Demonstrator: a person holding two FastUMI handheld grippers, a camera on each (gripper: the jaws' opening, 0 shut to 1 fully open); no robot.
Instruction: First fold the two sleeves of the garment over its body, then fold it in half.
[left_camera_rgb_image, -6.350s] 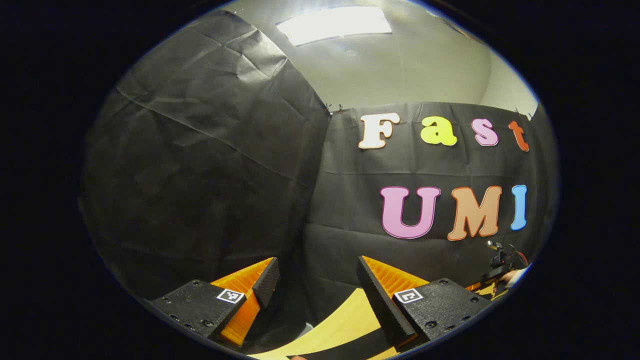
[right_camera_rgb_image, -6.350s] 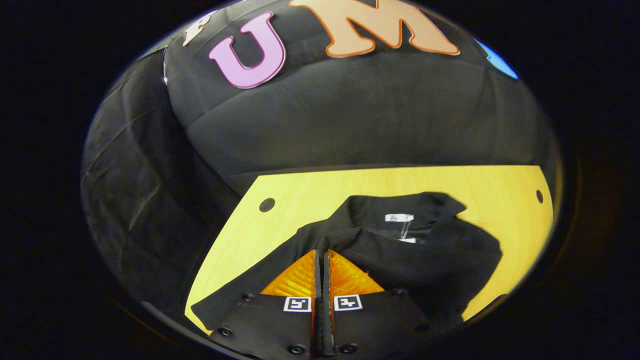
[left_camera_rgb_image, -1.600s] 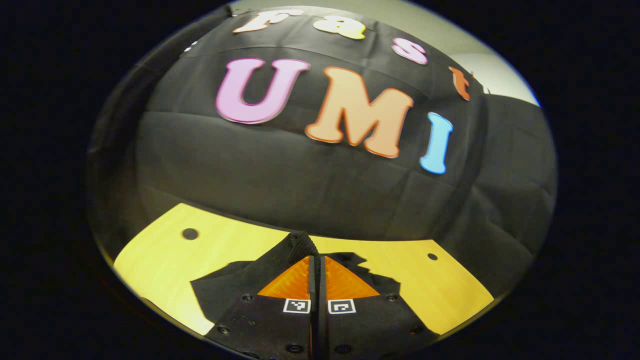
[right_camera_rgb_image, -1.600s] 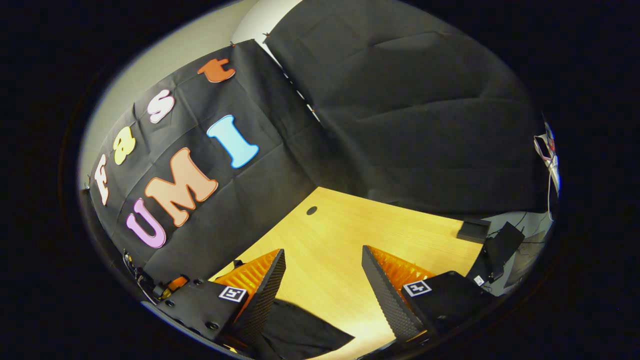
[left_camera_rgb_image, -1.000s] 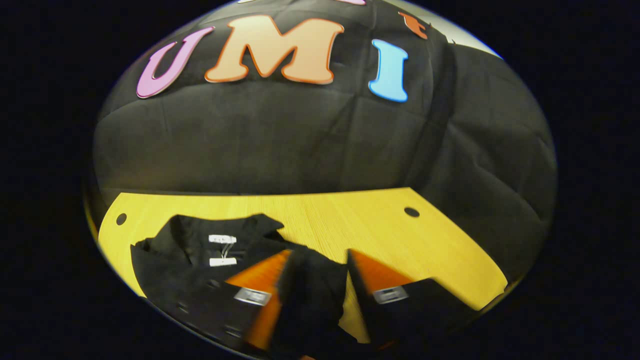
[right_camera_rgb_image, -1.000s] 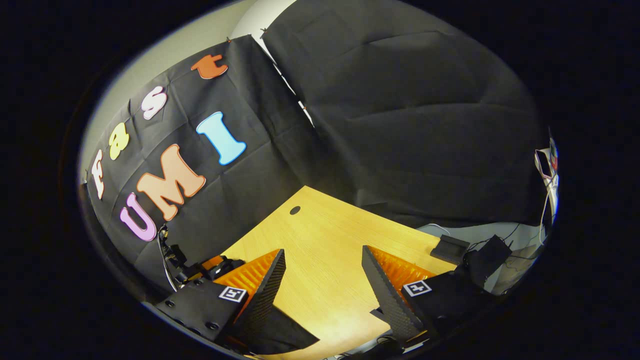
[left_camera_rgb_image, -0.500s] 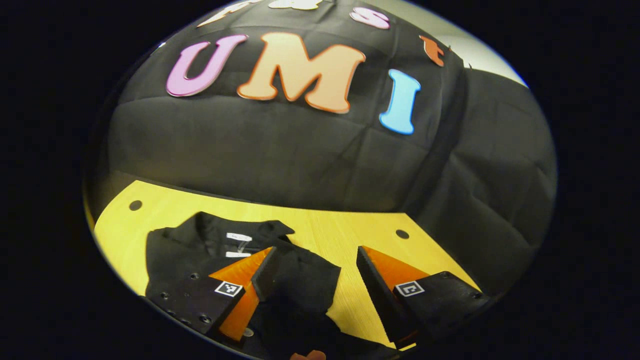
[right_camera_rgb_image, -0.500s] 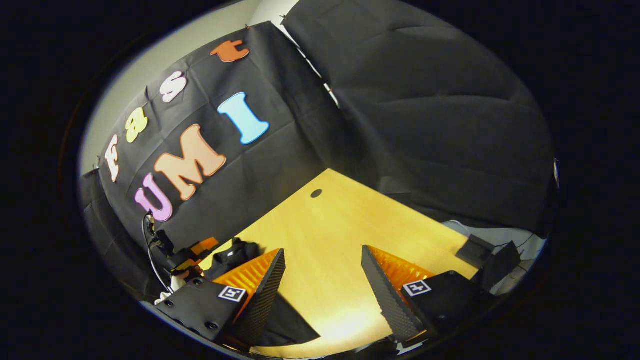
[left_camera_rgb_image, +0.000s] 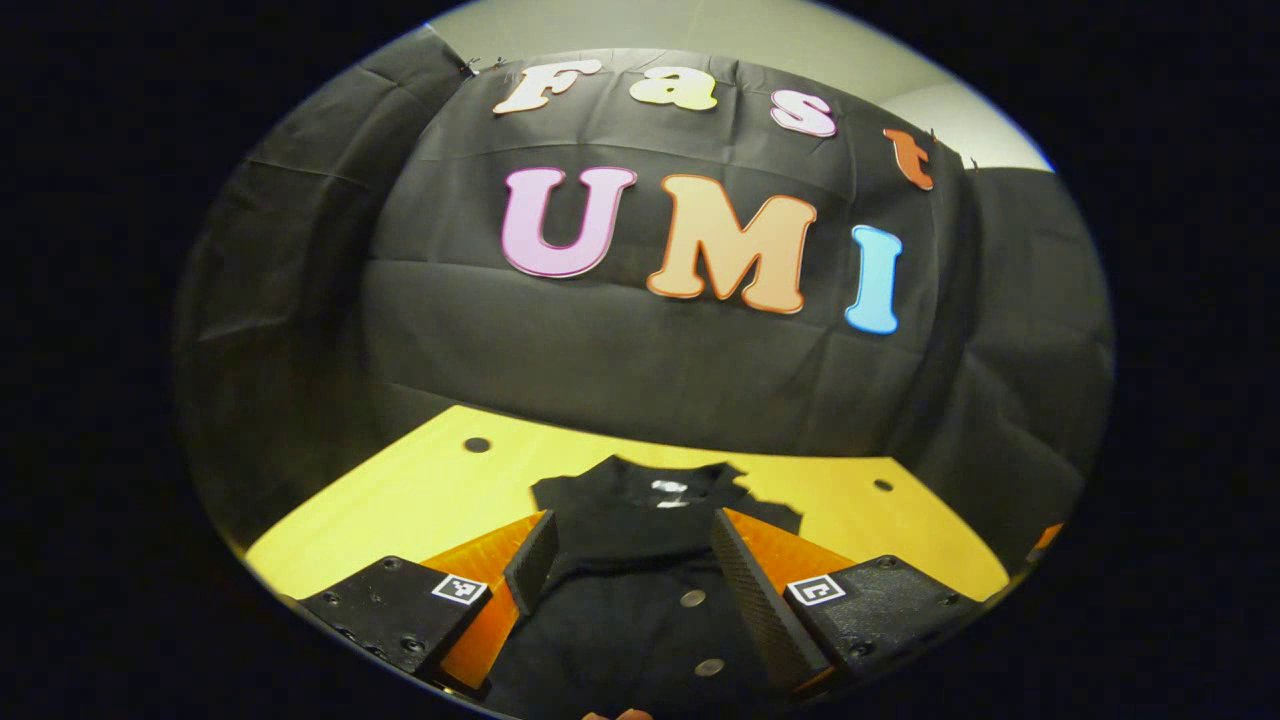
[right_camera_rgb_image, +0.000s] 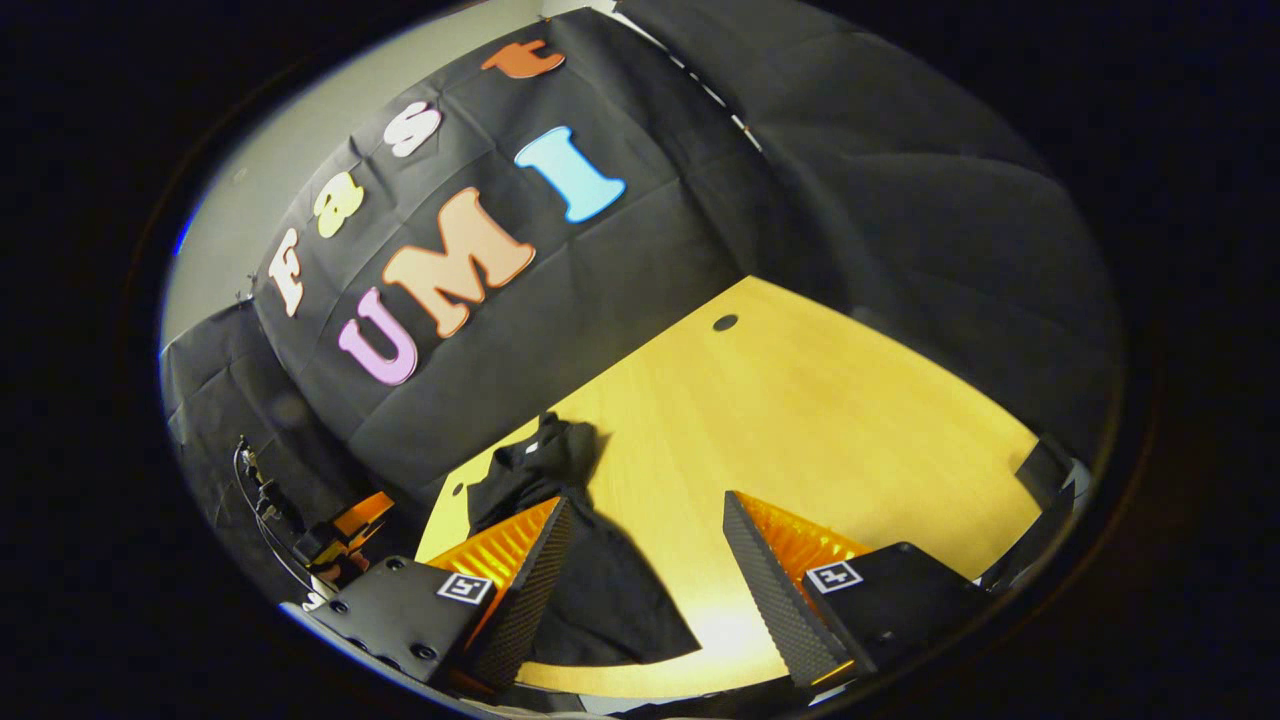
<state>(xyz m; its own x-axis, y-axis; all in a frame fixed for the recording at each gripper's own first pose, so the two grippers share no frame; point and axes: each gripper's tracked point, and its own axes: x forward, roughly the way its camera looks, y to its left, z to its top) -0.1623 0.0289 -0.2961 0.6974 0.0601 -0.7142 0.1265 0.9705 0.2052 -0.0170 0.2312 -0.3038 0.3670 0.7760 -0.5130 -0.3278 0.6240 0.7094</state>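
A black buttoned garment (left_camera_rgb_image: 640, 590) lies on the yellow wooden table (left_camera_rgb_image: 420, 490), its collar with a white label (left_camera_rgb_image: 668, 487) pointing to the far wall. My left gripper (left_camera_rgb_image: 625, 535) hovers open above the garment's button front, nothing between its fingers. In the right gripper view the garment (right_camera_rgb_image: 600, 590) lies at the lower left, with the collar end (right_camera_rgb_image: 545, 450) farther off. My right gripper (right_camera_rgb_image: 648, 505) is open over bare table beside the garment's edge, and its left finger (right_camera_rgb_image: 525, 590) overlaps the cloth. The left gripper (right_camera_rgb_image: 345, 535) appears small at the far left.
The table has small round holes near its far edge (left_camera_rgb_image: 477, 444) (left_camera_rgb_image: 881, 485) (right_camera_rgb_image: 725, 323). Black booth cloth closes the back and sides. Dark boxes (right_camera_rgb_image: 1040, 470) sit beyond the table's right end. Bare tabletop (right_camera_rgb_image: 820, 420) stretches to the right of the garment.
The left gripper, shut on a sleeve 1.6 s ago, has opened and swung round to face the garment's front. The right gripper stayed open and tilted down toward the table.
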